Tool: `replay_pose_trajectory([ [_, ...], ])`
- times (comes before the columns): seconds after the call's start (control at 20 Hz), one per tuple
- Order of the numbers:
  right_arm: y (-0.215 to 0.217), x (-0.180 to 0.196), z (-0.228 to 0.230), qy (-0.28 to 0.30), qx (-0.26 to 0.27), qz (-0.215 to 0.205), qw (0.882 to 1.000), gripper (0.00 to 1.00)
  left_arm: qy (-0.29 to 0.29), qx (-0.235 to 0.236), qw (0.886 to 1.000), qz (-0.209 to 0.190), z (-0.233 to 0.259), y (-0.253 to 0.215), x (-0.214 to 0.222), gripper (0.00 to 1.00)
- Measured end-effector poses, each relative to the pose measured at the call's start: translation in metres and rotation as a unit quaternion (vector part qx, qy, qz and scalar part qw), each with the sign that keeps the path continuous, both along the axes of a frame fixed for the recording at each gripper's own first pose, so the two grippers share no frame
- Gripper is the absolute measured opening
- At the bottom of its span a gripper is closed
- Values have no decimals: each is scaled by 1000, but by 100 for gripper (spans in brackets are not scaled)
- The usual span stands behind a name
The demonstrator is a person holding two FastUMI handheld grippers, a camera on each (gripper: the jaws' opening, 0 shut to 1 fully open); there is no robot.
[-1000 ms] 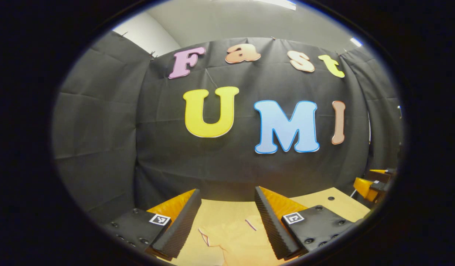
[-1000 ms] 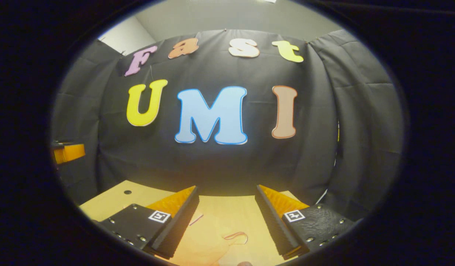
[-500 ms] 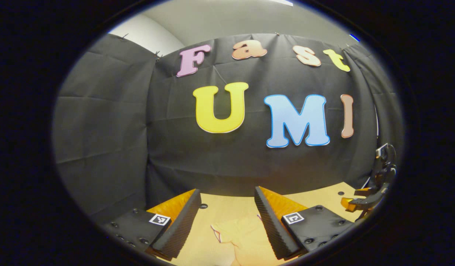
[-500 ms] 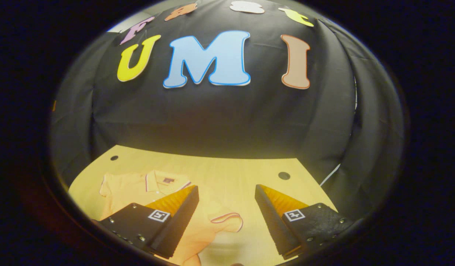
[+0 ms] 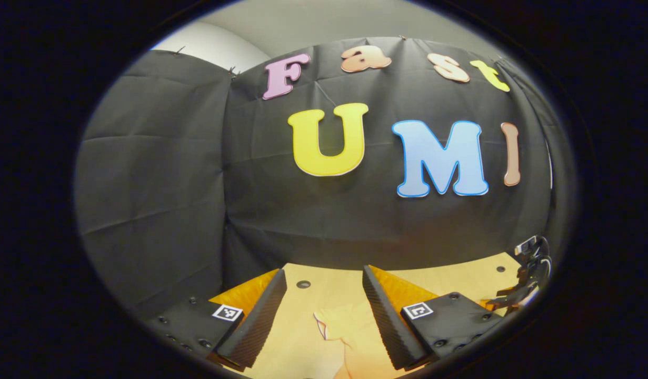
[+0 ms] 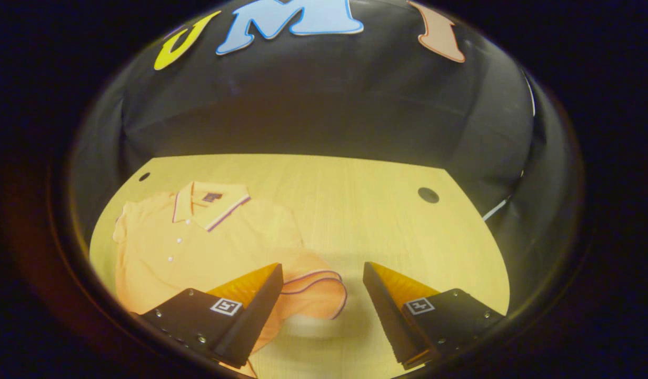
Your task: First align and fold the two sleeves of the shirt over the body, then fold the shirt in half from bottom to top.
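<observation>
An orange polo shirt (image 6: 208,237) with a striped collar lies face up on the wooden table (image 6: 376,210), at the left in the right gripper view. Its near sleeve (image 6: 316,292), with a striped cuff, lies spread out between the fingers of my right gripper (image 6: 322,302), which is open and hovers above it. In the left gripper view my left gripper (image 5: 324,310) is open above the table, and the shirt's other sleeve (image 5: 345,326) shows between its fingers, close to the right one. The right gripper (image 5: 524,287) shows at the far right edge of that view.
The black cloth wall closes the table at the back and sides. Round holes mark the table top: one (image 6: 428,195) at the right in the right gripper view and one (image 5: 303,284) between the fingers in the left gripper view. Bare wood lies right of the shirt.
The right gripper has tipped down steeply, bringing the whole shirt and the near sleeve into sight. The left gripper has tilted down slightly and turned left, so the other sleeve now sits between its fingers.
</observation>
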State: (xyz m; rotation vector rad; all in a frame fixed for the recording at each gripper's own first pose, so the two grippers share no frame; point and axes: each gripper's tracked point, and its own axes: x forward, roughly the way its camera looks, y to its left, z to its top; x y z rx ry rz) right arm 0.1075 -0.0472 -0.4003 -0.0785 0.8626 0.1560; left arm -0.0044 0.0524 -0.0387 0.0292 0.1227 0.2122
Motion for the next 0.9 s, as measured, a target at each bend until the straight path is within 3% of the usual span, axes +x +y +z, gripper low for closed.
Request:
replay_pose_trajectory([
  [0.15,-3,-3,-23,31,-2,1,1000,96,8,1,1000,4,-5,-1,4,93],
  [0.3,3,-10,-37,60,11,0,998,85,13,1,1000,7,-8,-3,5,94],
  [0.35,8,-12,-37,64,24,0,998,64,14,1,1000,8,-10,-3,4,94],
  [0.4,10,-9,-38,65,28,-6,997,57,15,-1,1000,9,-11,-3,6,94],
  [0.45,11,-10,-38,64,31,-7,997,35,17,-3,1000,9,-12,-3,6,94],
  [0.5,10,-6,-38,63,23,-10,998,27,18,-5,1000,9,-13,-3,6,94],
  [0.55,12,-7,-37,60,17,-9,998,12,19,-7,1000,9,-15,-3,7,94],
  [0.7,14,-7,-34,62,4,-8,998,5,20,-10,1000,8,-17,-2,7,94],
  [0.9,24,0,-13,40,9,-15,999,5,21,-7,1000,5,-20,1,8,93],
])
